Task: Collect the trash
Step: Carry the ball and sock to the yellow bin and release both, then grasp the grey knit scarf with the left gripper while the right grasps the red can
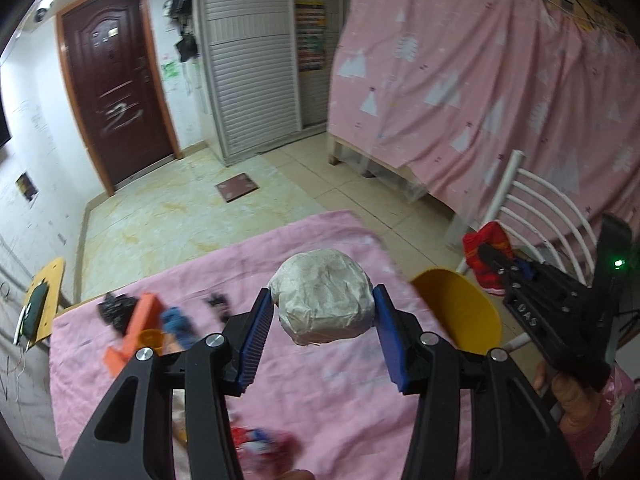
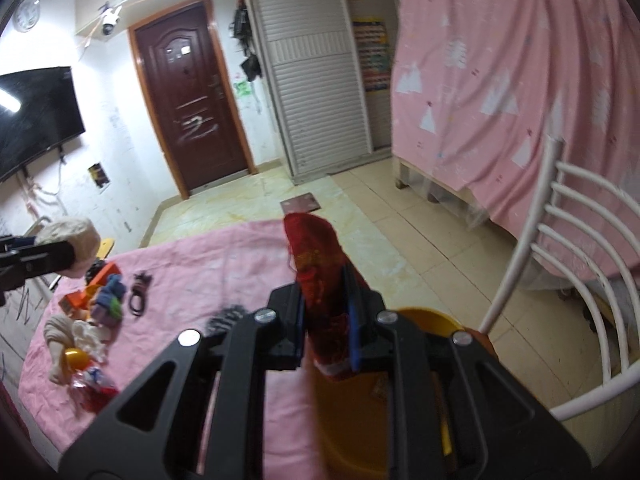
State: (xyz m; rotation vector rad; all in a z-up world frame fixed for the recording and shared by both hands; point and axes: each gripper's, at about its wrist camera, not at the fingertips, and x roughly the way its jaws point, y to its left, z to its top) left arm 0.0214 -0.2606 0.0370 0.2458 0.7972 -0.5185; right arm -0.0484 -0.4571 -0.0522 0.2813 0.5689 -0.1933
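Observation:
My left gripper [image 1: 324, 312] is shut on a crumpled ball of white paper [image 1: 324, 300], held above the pink-covered table [image 1: 340, 400]. The same paper ball [image 2: 78, 246] shows at the far left of the right wrist view. My right gripper [image 2: 326, 320] is shut on a red wrapper [image 2: 316, 264] that sticks up between the blue pads, just above the yellow bin [image 2: 424, 320]. In the left wrist view the yellow bin [image 1: 460, 308] stands at the table's right edge, with the right gripper [image 1: 486, 254] and its red wrapper [image 1: 486, 256] beyond it.
Small items lie on the table's left part: an orange piece [image 1: 140, 320], blue cloth [image 2: 110, 286], a black cord [image 2: 138, 290], a pale rag [image 2: 64, 336], a red-and-white packet [image 2: 90, 388]. A white chair [image 2: 568, 264] stands right of the bin. A pink curtain [image 1: 480, 80] hangs behind.

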